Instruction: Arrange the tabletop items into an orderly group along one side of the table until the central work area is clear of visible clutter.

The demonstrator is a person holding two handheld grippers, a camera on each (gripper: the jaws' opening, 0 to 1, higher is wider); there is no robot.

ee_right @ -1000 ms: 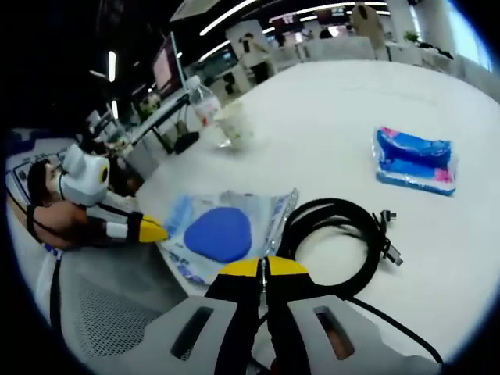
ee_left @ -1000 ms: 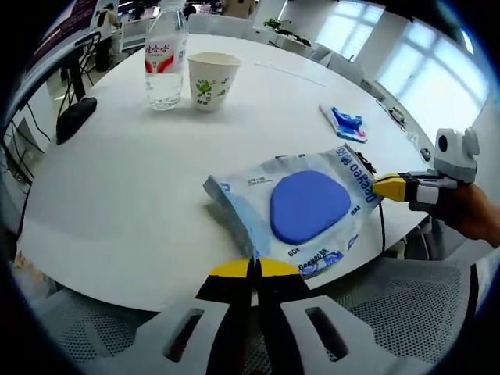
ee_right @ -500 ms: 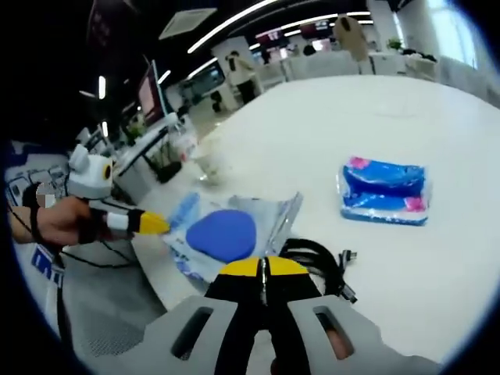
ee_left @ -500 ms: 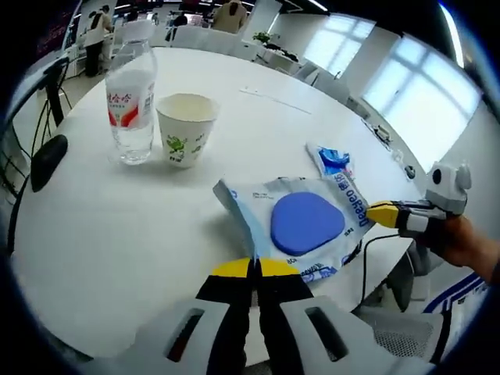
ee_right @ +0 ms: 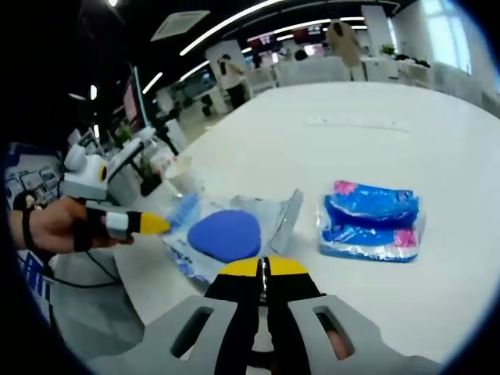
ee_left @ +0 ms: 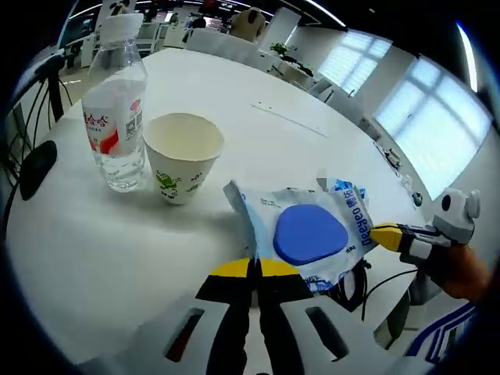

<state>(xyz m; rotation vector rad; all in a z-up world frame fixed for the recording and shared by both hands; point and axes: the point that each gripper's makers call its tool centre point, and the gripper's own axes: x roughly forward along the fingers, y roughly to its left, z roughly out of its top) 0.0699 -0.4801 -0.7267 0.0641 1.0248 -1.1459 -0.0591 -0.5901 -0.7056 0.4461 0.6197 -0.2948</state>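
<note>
Paper cup (ee_left: 183, 166) stands empty beside water bottle (ee_left: 116, 117).

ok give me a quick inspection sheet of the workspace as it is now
surface: white round table, mostly bare.
job's things: wet wipes pack with blue lid, held at opposite edges by both tongs; water bottle upright beside paper cup, close together; blue tissue pack lying flat, right of the wipes in the right gripper view.
clutter: dark object at the table's left edge, unclear what.
grippers: left tongs shut on the wipes pack; right tongs shut on its other edge.
cables: black cable under the wipes pack's edge.
surroundings: open office, windows, ceiling lights, people standing far off.
</note>
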